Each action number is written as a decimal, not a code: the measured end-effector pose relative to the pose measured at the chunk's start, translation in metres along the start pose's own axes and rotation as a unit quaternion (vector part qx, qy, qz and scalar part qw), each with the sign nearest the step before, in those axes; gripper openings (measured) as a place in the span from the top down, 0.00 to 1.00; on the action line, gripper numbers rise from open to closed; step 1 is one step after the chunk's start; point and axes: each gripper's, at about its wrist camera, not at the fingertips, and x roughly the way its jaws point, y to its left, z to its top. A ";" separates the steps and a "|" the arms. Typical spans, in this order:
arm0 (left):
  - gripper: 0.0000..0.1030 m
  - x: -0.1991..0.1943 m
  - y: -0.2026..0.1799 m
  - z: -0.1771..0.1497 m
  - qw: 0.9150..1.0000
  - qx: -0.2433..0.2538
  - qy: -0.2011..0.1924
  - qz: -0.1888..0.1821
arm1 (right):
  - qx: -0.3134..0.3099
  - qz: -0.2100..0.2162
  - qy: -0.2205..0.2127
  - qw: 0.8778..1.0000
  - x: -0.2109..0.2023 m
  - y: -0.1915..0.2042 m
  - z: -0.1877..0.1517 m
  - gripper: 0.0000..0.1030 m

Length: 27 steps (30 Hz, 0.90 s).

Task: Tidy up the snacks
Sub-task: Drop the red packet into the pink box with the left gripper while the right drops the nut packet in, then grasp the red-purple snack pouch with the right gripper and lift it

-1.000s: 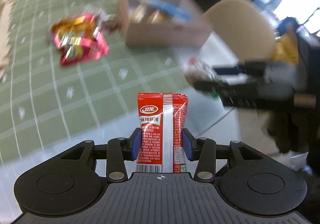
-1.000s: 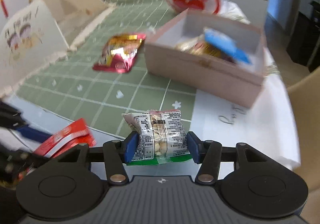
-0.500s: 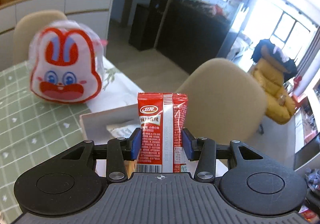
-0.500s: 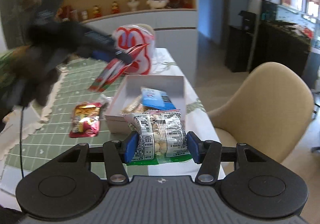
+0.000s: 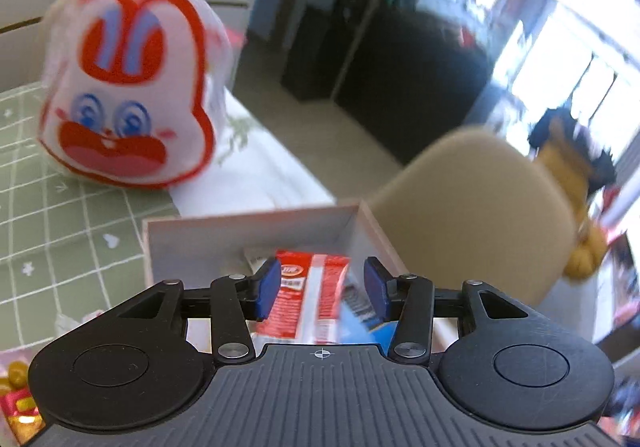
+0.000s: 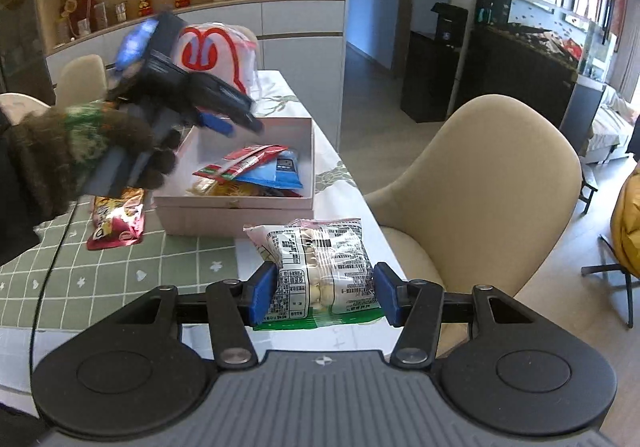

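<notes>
**Snacks going into the box**

Snacks were being put away in a pale pink cardboard box on the green checked tablecloth. The left gripper hung over the box with its jaws opening. The small red snack packet sat loose between the blue pads, already dropping onto the blue packet inside.

The right gripper was clamped tight on a clear packet with black print, near the box but not over it.

To do this step well, I think the left jaws should open all the way and lift straight up, so nothing gets dragged out. A shiny red and gold packet lay beside the box, waiting.
</notes>
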 end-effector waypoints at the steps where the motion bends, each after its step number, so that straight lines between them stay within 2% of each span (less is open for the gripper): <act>1: 0.51 -0.012 0.000 -0.001 1.000 -0.003 -0.005 -0.005 | -0.001 0.003 -0.003 1.000 0.003 -0.003 0.004 0.49; 5: 0.51 -0.054 -0.003 -0.030 1.000 -0.006 -0.001 -0.011 | 0.004 0.037 -0.016 0.999 0.026 -0.013 0.038 0.48; 8: 0.51 -0.080 -0.001 -0.072 0.999 -0.034 0.017 -0.014 | -0.002 0.064 -0.016 0.998 0.058 -0.008 0.071 0.48; 12: 0.51 -0.097 0.010 -0.129 0.994 -0.091 0.056 -0.011 | -0.031 0.096 0.007 0.995 0.121 0.021 0.116 0.48; 16: 0.51 -0.113 0.029 -0.168 0.987 -0.142 0.077 0.018 | -0.069 0.104 0.015 0.992 0.185 0.060 0.145 0.49; 21: 0.51 -0.139 0.060 -0.185 0.976 -0.201 0.055 0.064 | -0.096 0.083 0.017 0.992 0.246 0.091 0.151 0.49; 23: 0.51 -0.150 0.071 -0.191 0.971 -0.223 0.047 0.078 | -0.076 0.092 0.043 0.992 0.265 0.090 0.146 0.46; 25: 0.51 -0.163 0.077 -0.200 0.965 -0.243 0.041 0.087 | -0.031 0.126 0.087 0.988 0.279 0.079 0.141 0.38; 27: 0.51 -0.164 0.084 -0.203 0.961 -0.258 0.039 0.090 | 0.009 0.142 0.081 0.987 0.272 0.066 0.139 0.38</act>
